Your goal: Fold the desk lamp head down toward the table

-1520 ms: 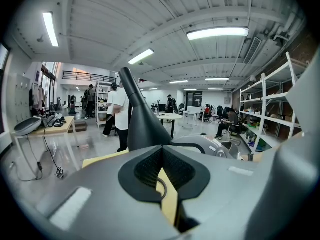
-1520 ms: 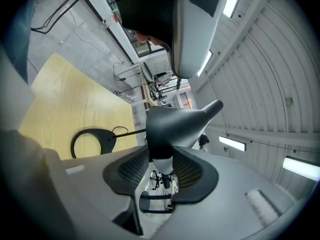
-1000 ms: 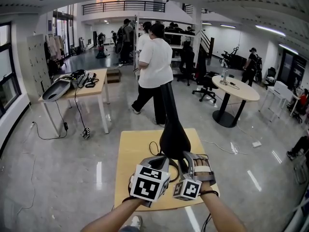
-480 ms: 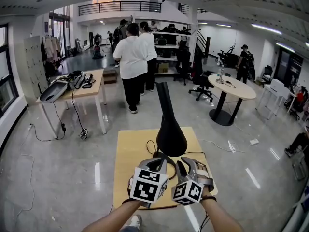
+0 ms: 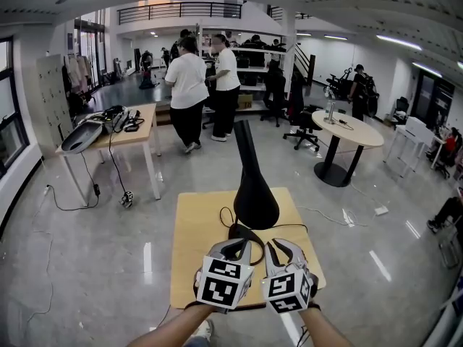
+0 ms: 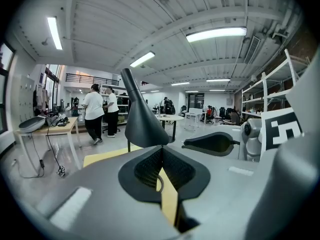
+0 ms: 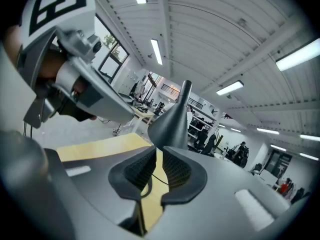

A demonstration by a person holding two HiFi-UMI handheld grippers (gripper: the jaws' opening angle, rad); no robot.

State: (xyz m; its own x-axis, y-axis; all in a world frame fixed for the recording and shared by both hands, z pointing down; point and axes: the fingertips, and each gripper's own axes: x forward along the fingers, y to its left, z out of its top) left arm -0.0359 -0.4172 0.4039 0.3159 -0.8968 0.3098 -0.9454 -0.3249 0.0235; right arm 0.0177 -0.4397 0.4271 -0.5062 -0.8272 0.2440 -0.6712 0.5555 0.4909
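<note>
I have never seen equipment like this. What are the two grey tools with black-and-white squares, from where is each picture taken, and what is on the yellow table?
A person holds a two-jaw gripper in each hand; the cubes with squares belong to them. The wide picture comes from a camera on the person's head. The other two come from cameras on the grippers, looking along their jaws. On the wooden table stands a black desk lamp, upright, with a cable beside it. The left gripper is shut and empty. The right gripper has just been closing its jaws; a narrow gap shows, with nothing between them.
</note>
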